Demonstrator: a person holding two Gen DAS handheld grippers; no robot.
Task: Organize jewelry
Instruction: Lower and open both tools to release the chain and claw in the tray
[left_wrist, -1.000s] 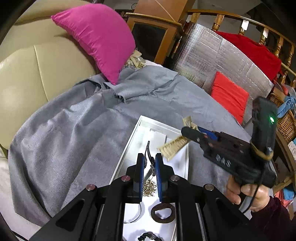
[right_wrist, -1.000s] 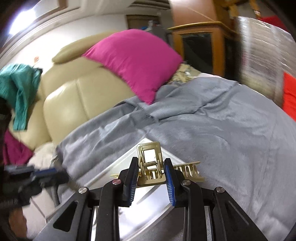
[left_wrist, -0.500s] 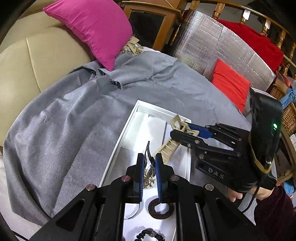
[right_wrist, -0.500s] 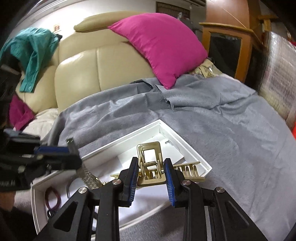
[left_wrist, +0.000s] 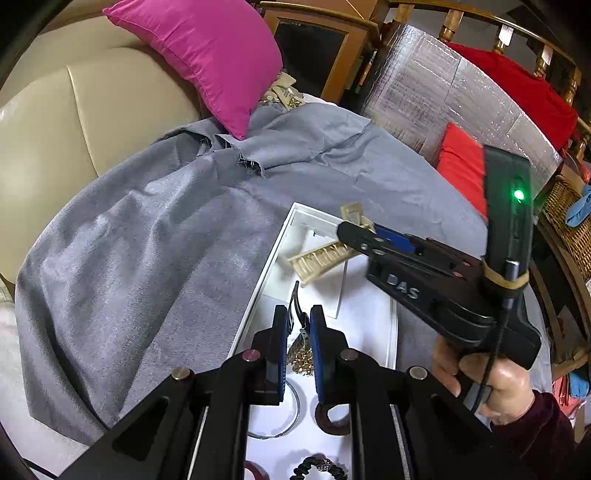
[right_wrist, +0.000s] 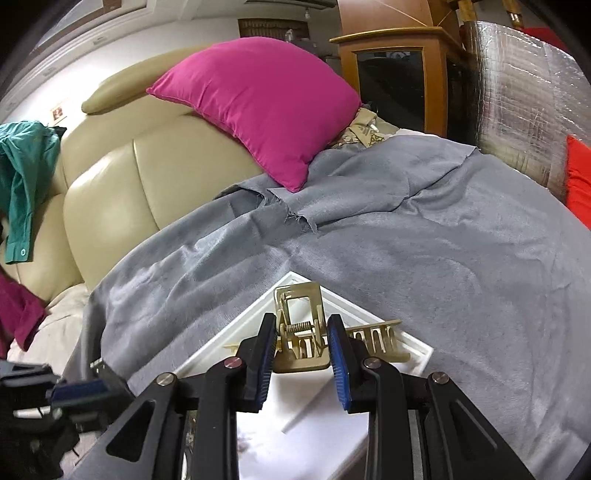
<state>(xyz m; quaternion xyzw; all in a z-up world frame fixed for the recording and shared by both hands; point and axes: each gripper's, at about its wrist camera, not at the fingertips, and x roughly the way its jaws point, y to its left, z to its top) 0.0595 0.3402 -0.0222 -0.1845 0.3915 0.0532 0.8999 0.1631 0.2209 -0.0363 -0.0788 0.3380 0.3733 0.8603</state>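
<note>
Since a second ago, the right gripper (right_wrist: 301, 354) is sinking with its beige hair claw clip (right_wrist: 301, 328) over the far corner of the white tray (left_wrist: 258, 291)

Placing step is underway: the right jaws are clamping the clip's hinge, hovering at twelve o'clock of the tray; next they are needing to lower and release it in that end compartment. The left gripper (left_wrist: 298, 334) is staying nearly closed, pinching a gold chain with a dark clasp (left_wrist: 300, 349) above the tray's middle, tilted downward. At four o'clock, a hand (left_wrist: 491, 384) is gripping the right tool's handle
</note>
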